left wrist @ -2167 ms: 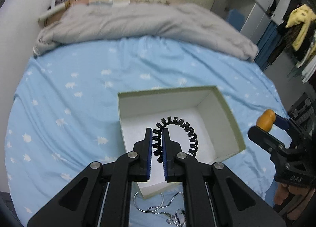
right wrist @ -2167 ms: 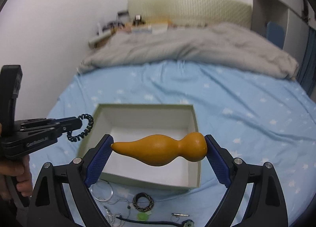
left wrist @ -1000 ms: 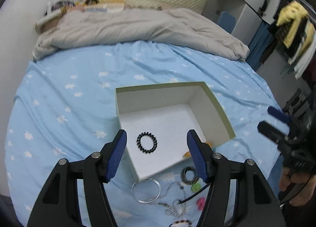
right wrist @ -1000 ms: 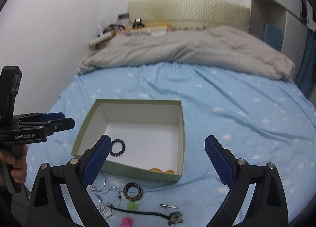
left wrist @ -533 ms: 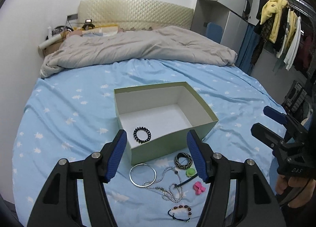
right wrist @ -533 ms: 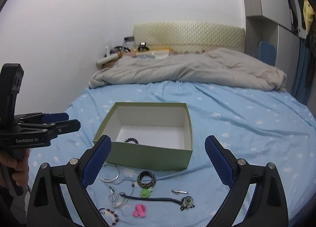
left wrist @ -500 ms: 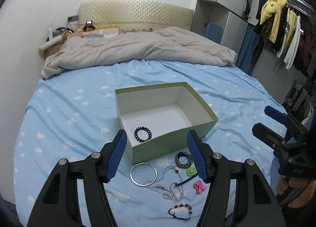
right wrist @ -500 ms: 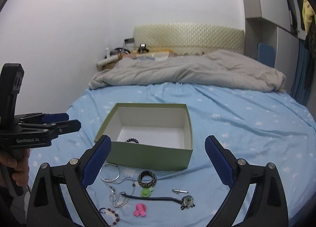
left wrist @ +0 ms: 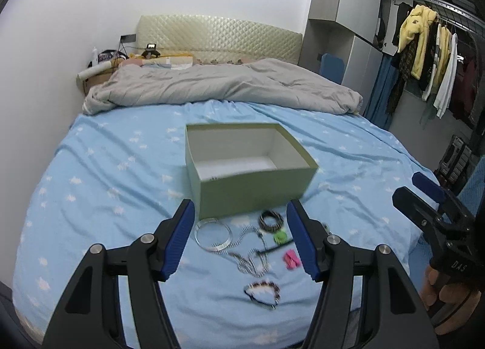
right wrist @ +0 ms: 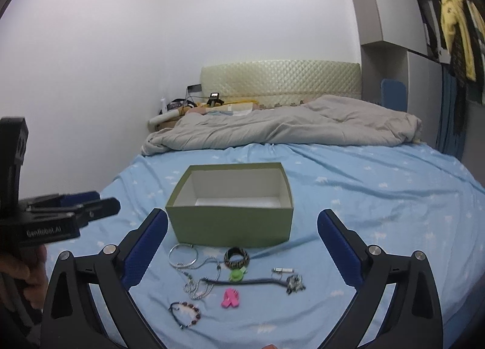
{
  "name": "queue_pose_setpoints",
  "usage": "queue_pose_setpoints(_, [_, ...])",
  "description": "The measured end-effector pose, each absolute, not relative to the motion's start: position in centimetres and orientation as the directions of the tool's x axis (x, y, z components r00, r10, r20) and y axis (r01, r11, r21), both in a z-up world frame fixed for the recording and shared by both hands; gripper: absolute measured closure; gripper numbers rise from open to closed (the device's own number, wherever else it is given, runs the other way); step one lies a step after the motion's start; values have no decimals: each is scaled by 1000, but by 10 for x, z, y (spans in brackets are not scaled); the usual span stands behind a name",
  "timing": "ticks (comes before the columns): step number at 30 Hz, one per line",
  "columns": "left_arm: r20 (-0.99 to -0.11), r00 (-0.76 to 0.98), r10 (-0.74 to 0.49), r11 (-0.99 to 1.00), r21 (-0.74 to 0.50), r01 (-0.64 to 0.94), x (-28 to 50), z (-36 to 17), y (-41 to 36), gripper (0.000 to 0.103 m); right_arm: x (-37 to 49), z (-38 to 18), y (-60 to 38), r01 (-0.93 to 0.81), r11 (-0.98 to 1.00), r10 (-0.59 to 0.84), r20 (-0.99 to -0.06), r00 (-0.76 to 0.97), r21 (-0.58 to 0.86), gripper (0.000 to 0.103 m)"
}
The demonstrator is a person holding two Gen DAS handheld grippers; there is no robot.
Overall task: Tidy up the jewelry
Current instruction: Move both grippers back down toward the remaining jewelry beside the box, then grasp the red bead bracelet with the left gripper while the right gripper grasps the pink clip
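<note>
Jewelry lay scattered on the light-blue star-print bedsheet (right wrist: pixel 363 197) in the lower middle of both views, just in front of the open olive-green cardboard box (right wrist: pixel 233 224). Nearest the box's front wall sat a thin silver bangle (right wrist: pixel 183 255) and a dark patterned ring-shaped bracelet (right wrist: pixel 236 258). Below them ran a tangled silver bead chain (right wrist: pixel 198 280), a small green round piece (right wrist: pixel 236 275), a dark cord with a metal charm at its right end (right wrist: pixel 257 281), a pink bow-shaped clip (right wrist: pixel 230 297) and a dark beaded bracelet (right wrist: pixel 185 314) lowest in the frame. A small silver clasp (right wrist: pixel 282 270) lay to the right.

The left gripper (left wrist: pixel 241 236) stood over the pile in its own view with its blue-padded jaws apart and nothing between them. The right gripper (right wrist: pixel 242 246) framed the same pile, its jaws spread wide and empty. A crumpled grey duvet (right wrist: pixel 288 127) filled the upper middle, against a quilted cream headboard (right wrist: pixel 280 79).
</note>
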State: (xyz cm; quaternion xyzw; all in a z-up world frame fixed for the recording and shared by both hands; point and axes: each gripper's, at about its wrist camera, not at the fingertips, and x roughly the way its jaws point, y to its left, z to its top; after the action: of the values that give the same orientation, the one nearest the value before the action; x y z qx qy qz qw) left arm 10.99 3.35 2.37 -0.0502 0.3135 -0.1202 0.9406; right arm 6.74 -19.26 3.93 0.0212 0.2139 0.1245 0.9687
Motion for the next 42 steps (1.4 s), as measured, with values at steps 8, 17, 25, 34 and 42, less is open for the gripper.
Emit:
queue_pose_setpoints(8, [-625,732,-270,961,-220,166,78,-17,31,39,35,4,-193,-230,966,258,-455,852,116,4])
queue_pose_setpoints(17, [-640,722,-264,962,-231,146,53,-47,27,39,9,-27,-197,-221,965,260,-494,830,138,10])
queue_pose_setpoints(25, [-668,693,-272,958,-259,126,50,-76,25,39,6,-54,-192,-226,963,269,-537,799,146,29])
queue_pose_setpoints(34, [-706,654,-271,960,-249,129,62,-102,13,40,33,-84,-205,-218,956,292,-580,761,195,38])
queue_pose_setpoints(42, [-708,630,-320,942,-309,132,82,-119,12,63,67,-108,-194,-266,944,329,-616,715,195,37])
